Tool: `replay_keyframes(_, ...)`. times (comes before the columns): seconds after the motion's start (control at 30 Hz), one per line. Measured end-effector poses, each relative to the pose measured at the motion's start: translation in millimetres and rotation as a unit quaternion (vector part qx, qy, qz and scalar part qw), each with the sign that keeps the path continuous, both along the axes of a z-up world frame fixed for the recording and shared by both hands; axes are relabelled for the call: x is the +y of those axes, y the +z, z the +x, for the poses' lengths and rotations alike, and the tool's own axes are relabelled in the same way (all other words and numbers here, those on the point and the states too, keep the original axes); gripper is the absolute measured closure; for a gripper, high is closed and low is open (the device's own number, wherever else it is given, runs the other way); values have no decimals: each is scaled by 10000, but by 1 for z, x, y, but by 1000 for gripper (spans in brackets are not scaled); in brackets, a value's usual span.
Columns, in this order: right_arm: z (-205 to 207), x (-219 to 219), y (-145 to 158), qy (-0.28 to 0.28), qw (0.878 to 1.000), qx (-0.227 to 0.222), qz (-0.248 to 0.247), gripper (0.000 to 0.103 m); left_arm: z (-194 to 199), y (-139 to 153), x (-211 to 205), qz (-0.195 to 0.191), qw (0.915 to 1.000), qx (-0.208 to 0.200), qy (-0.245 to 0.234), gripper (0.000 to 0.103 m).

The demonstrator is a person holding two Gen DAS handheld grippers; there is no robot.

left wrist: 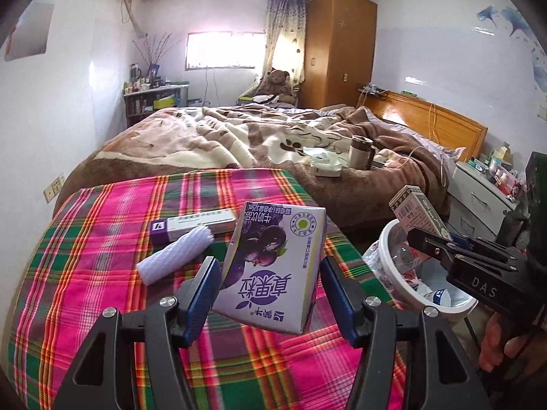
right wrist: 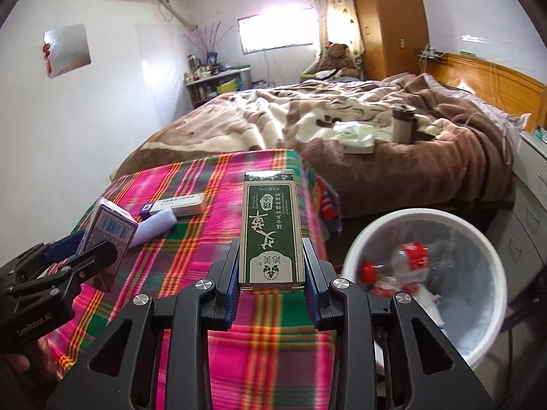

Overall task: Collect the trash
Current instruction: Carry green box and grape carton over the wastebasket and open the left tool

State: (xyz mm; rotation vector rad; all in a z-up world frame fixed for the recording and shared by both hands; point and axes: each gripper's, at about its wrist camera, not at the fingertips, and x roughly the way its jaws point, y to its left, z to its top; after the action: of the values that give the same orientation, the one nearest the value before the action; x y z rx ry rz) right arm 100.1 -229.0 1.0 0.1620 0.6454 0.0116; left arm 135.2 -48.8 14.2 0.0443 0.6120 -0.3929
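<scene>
— Right, where do things stand; what does each hand carry?

— Both are loaded; the left gripper [left wrist: 270,285] is clamped on the purple milk carton [left wrist: 273,266], its pads pressed to the carton's sides and the carton lifted clear of the plaid surface [left wrist: 95,273]; the right gripper [right wrist: 271,283] is clamped on the green box [right wrist: 271,229], gripped low, near its bottom end, with most of its length standing out past the fingertips.

— And the bin?

— The white waste bin [right wrist: 362,239] stands on the floor just beside the surface, off to the right; it already holds a crushed bottle and wrappers; from the left wrist view the green box hangs about over its rim.

— What could go wrong from here, in your judgement?

— Three things; the green box is held only at its base, so a quick tilt could let it pivot or slip out before it is over the opening; the carton sits skewed between the left pads, so it may twist loose while crossing the gap to the bin; and both grippers are heading for one opening, so they could knock each other, or the rim.

— Anything left behind?

— Yes; a white box with a purple end [left wrist: 191,225] and a ribbed white tube [left wrist: 174,253] lie touching on the surface.
</scene>
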Motion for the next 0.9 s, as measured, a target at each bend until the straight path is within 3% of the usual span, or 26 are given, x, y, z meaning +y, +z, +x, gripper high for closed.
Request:
replay_keyframes(0.57,-27,-67,2,-859,9962,-156,-77,70,-14,3,-94,43,9966,-44,-823,41)
replay_keyframes(0.9,-35,-94,-6,-1041,9944,-18,-164,70,-13,-4,-147,-77,9920,60,-1262,41)
